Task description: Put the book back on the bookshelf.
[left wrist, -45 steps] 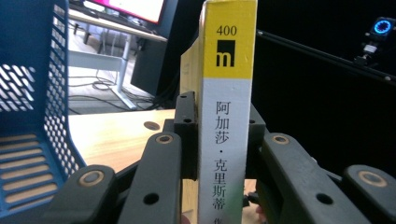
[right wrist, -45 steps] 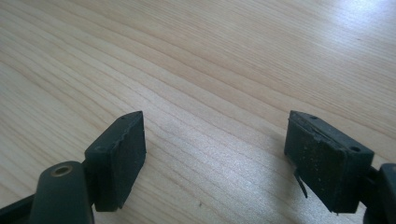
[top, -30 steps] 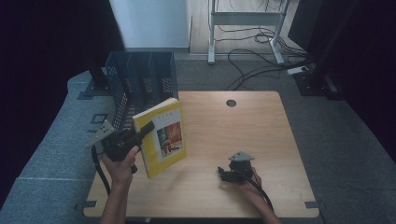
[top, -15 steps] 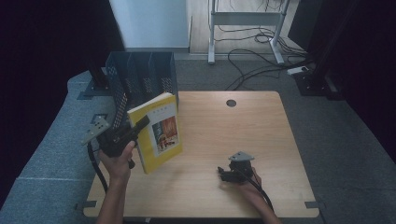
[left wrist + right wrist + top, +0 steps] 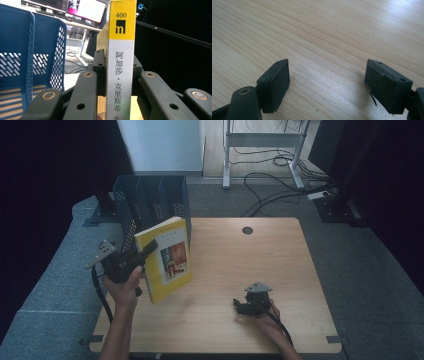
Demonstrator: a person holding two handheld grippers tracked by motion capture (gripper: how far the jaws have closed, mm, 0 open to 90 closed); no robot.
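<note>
A yellow book (image 5: pixel 170 262) is held up off the table, tilted, just in front of the dark blue file rack (image 5: pixel 150 200). My left gripper (image 5: pixel 148 248) is shut on the book's spine edge. In the left gripper view the white and yellow spine (image 5: pixel 121 62) stands upright, and my left gripper (image 5: pixel 118 72) has a black pad pressed against each side of it. The blue rack (image 5: pixel 30 50) rises at the left of that view. My right gripper (image 5: pixel 245 306) rests low on the table at the front right. It stands open (image 5: pixel 327 80) with bare wood between its pads.
The wooden table (image 5: pixel 250 265) has a round cable hole (image 5: pixel 247 230) near its far edge. The rack has several upright slots and stands at the table's far left corner. Cables and a metal stand leg lie on the floor beyond.
My left gripper has carried the book a little to the left and up, closer to the rack. The right gripper has stayed in place.
</note>
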